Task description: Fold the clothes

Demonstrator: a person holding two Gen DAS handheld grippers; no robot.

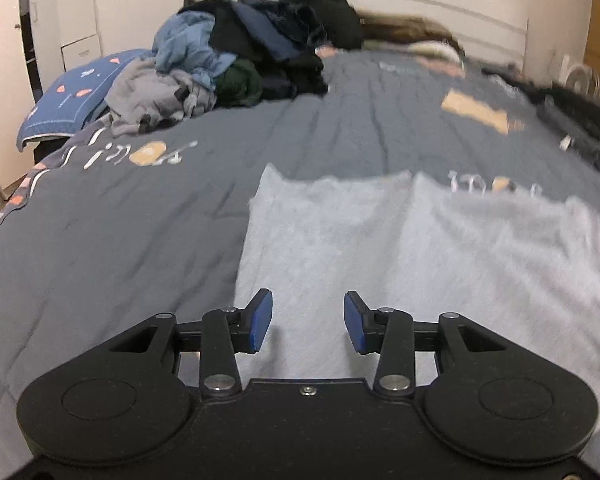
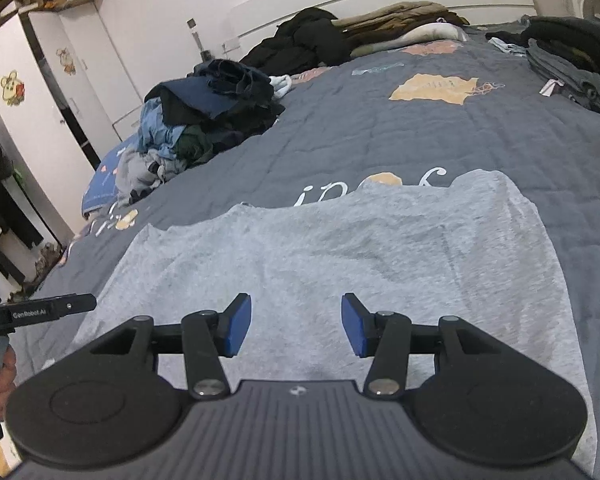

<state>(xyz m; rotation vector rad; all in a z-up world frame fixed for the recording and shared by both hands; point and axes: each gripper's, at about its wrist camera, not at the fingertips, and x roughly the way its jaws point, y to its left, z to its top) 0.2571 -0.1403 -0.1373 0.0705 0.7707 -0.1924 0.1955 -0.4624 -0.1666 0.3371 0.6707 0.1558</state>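
The pale grey knit garment (image 2: 332,256) lies spread flat on the dark grey quilted bedcover (image 2: 380,132), both grippers hovering above its near end. Left gripper (image 1: 308,320) and right gripper (image 2: 296,330) both stand apart and empty. Risk, I'd say: pinching quilt along with fabric, or an uneven fold.

- The grey shirt (image 2: 340,264) is looking like soft, fuzzy knit cloth, totally matt.
- The quilt (image 2: 380,136) is showing stitched, puckered fabric, matt too.
- Both grippers (image 1: 308,322) (image 2: 296,330) are looking like matt black plastic with shiny metal rivets.
- The pads (image 2: 236,330) are coming across as smooth blue rubbery stuff.
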